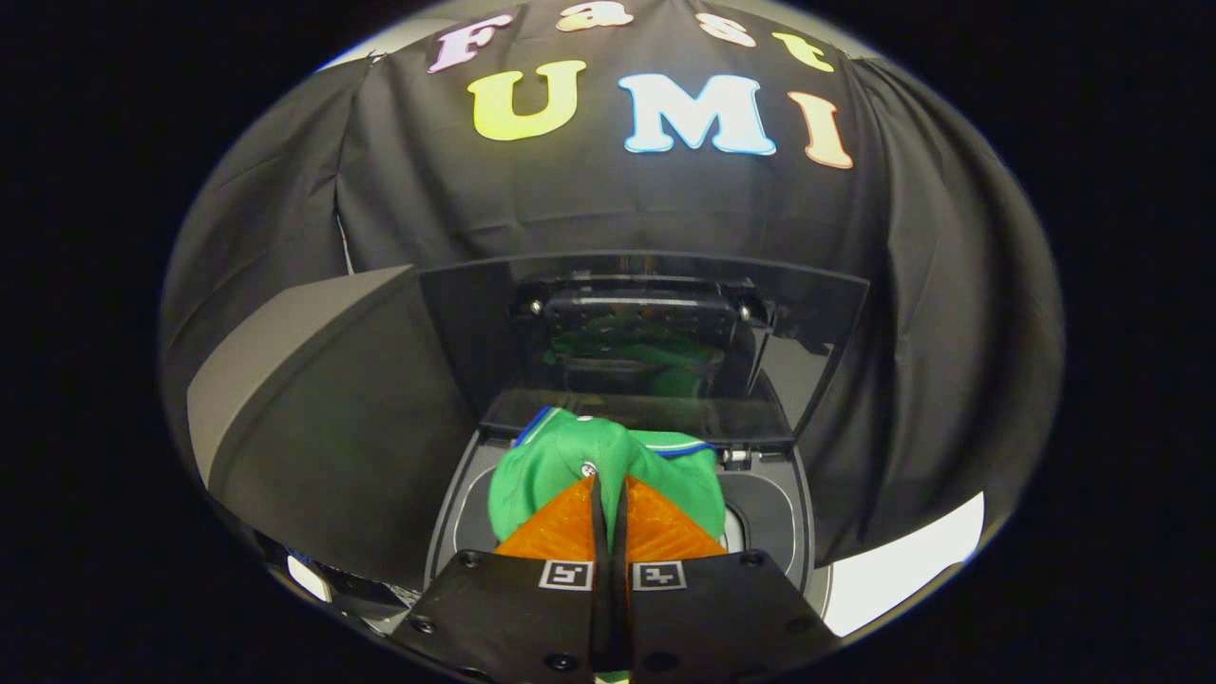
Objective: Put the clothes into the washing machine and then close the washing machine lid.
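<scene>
A: How was the gripper (608,494) posed?

B: It pointed forward and downward, straight over the washing machine (769,513). Its two orange fingers (560,527) were pressed nearly together, with only a thin dark slit between them.

A: Clenched on anything?

B: Yes, on the green garment (570,451). A fold of the cloth ran into that slit, and both fingers bore on it. The rest of the cloth bunched out around and just ahead of the fingertips.

A: And where did the garment sit relative to the machine?

B: It hung over the machine's top opening, covering most of it. Whether it touched the rim, I could not tell.

A: The lid?

B: The dark lid (646,332) stood raised beyond the garment, upright against the black cloth wall (950,313), and showed a dim green reflection on its glossy face.
</scene>
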The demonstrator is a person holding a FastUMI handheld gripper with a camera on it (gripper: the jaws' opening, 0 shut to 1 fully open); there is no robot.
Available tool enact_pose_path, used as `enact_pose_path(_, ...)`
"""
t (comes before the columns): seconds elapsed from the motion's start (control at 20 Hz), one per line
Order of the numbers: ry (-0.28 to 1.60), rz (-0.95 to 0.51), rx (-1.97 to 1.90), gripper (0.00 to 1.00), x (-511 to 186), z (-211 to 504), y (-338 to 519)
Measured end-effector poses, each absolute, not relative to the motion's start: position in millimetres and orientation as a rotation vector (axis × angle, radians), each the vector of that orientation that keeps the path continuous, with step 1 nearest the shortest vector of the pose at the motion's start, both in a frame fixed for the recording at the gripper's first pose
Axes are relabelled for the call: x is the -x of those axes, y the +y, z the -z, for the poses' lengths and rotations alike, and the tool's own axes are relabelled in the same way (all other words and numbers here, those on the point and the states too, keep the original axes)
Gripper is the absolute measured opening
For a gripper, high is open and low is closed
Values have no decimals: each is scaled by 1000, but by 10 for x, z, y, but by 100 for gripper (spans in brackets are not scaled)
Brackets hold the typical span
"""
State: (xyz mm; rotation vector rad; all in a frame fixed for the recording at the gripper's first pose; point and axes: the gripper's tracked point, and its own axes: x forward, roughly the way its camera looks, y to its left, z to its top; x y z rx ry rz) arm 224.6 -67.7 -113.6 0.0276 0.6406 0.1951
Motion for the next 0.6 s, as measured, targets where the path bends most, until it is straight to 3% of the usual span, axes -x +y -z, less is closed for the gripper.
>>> enact_pose_path(0.4,757,-165,-74,8,-2138,1553,-802)
enact_pose_path(0.45,755,-167,-76,14,-2139,1565,-803)
enact_pose_path(0.6,745,-194,-78,56,-2113,1560,-769)
